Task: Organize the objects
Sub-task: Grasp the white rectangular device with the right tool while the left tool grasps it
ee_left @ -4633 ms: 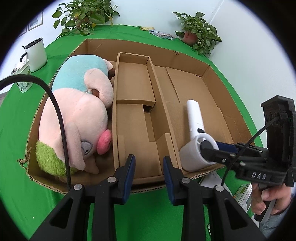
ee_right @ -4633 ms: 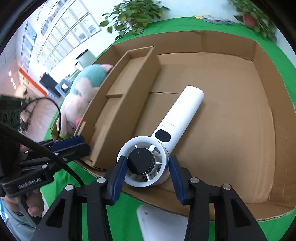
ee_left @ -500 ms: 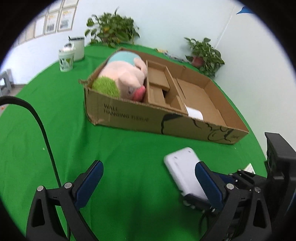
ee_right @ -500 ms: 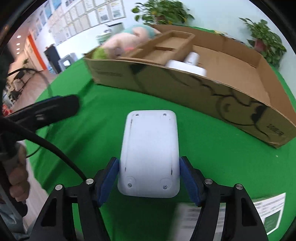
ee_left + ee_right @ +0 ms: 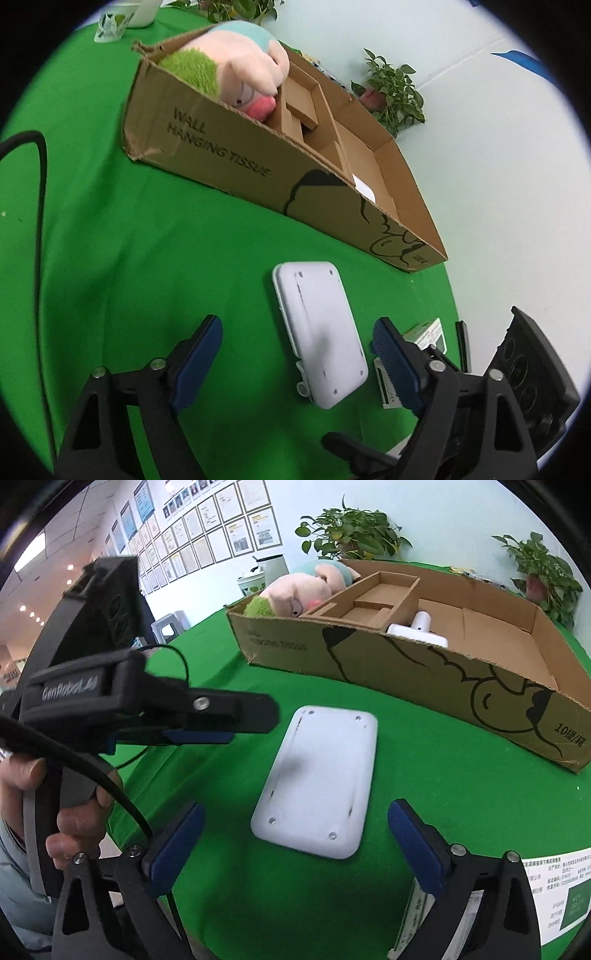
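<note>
While the white flat device is lying back-side up on the green tablecloth, just in front of the cardboard box, both grippers are standing wide apart and gripping nothing. The right gripper is hovering with its blue pads on either side of the device's near end, clear of its edges. The left gripper is likewise straddling the same device in its own view, pads apart from it; in the right wrist view this gripper is showing from the side, held by the person's left hand.

Inside the box, the plush pig is occupying the left compartment, a cardboard insert is sitting in the middle, and the white handheld fan is lying in the right compartment against the front wall. A printed carton is lying on the cloth beside the right gripper. Potted plants are standing along the far edge of the table, and a white kettle is standing behind the box.
</note>
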The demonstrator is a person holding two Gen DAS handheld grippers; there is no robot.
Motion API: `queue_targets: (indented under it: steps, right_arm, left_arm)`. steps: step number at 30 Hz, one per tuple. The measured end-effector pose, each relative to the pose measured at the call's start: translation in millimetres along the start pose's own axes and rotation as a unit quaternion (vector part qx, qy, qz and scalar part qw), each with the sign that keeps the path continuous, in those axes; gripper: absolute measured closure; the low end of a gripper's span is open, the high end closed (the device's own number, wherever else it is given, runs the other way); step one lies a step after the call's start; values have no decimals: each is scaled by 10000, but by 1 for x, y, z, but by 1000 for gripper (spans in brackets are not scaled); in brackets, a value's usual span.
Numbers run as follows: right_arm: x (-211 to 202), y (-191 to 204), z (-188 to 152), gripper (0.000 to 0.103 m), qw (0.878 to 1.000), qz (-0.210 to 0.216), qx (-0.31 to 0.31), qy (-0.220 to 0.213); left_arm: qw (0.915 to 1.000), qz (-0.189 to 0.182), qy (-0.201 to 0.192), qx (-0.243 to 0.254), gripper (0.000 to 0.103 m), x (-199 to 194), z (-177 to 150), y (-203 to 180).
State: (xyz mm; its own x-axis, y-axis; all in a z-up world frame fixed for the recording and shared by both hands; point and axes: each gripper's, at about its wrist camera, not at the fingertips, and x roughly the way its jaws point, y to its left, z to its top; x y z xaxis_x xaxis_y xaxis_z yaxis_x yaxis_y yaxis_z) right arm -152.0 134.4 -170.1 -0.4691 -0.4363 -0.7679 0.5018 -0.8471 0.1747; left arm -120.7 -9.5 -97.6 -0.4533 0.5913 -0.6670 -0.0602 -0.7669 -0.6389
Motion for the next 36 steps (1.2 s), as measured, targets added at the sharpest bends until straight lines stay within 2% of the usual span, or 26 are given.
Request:
queue_targets:
  steps: [6,8,12,14,15,25,36]
  right_arm:
    - [8,20,-11,13,9992,-364,-149,30]
    - [11,18,-10,22,9990,-448,-52,8]
    - [15,13,-8,33,9976,-689,74,28]
    - [16,13,-9,34,9970,-770,93,24]
    - [16,14,-10,34,9967,-807,75,20]
    - [9,20,-21,36,9957,-891,172,-182]
    - [-38,28,-9,36,9909,-1044,188,-827]
  left_arm:
    - [9994,-310,171,26,40,14,-6,-6]
    - [9986,-459,236,-61,46,20,-7,-7]
    - [9991,-314,283,13,52,29,-11,-13]
    - [9992,-200,341,-4,64,33,-12,-12]
    - [9992,-123,370,9,73,34,-11,-11]
    - [9995,-88,270,138,75,30,-20,-9]
    - [9972,-210,-170,692,75,-2,-11,-53]
